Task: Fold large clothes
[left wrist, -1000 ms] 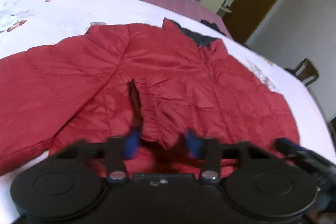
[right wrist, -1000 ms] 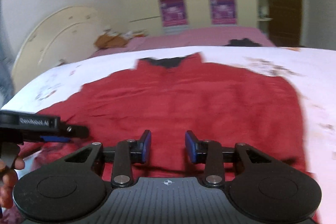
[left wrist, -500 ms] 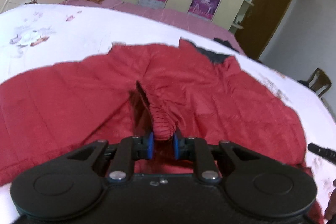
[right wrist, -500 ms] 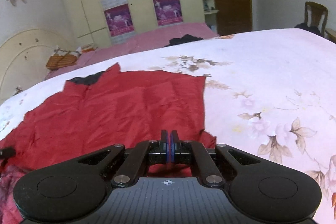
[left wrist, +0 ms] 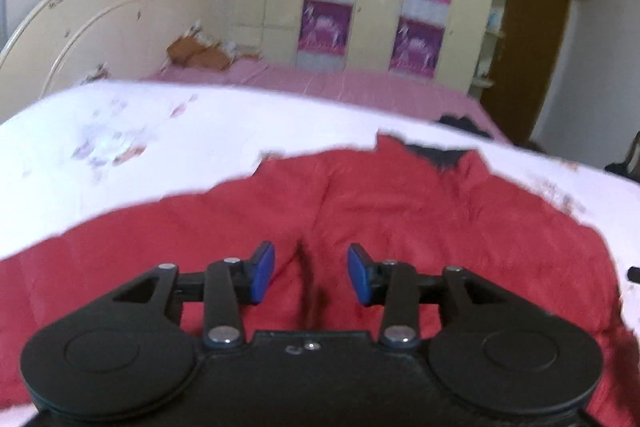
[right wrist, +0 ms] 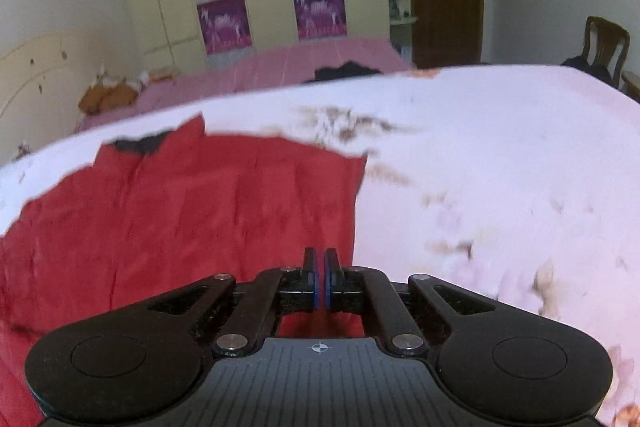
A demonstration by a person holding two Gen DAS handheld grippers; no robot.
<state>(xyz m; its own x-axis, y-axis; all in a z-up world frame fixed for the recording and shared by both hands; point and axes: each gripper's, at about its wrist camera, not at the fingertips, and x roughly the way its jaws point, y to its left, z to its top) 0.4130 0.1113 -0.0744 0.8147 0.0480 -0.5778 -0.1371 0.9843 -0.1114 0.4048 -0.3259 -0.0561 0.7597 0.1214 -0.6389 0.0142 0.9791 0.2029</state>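
Blue-padded left gripper (left wrist: 308, 273): jaws have just been opening, apart over a fold, nothing pressed between them.
Right gripper (right wrist: 320, 279): pads together at the jacket's hem; a grip is not visible.
Red quilted jacket (left wrist: 400, 211): spread on the white flowered bedsheet (right wrist: 500, 155).
Risk: right pads may slide off, dropping the hem.
Views: only the right shows the wooden chair (right wrist: 604, 45).

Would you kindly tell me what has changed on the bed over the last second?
The left claw had pinched the red jacket's cuff and has just been opening, pads now clear of it. The right claw closed at the jacket's right edge. The jacket stays spread on the bed.
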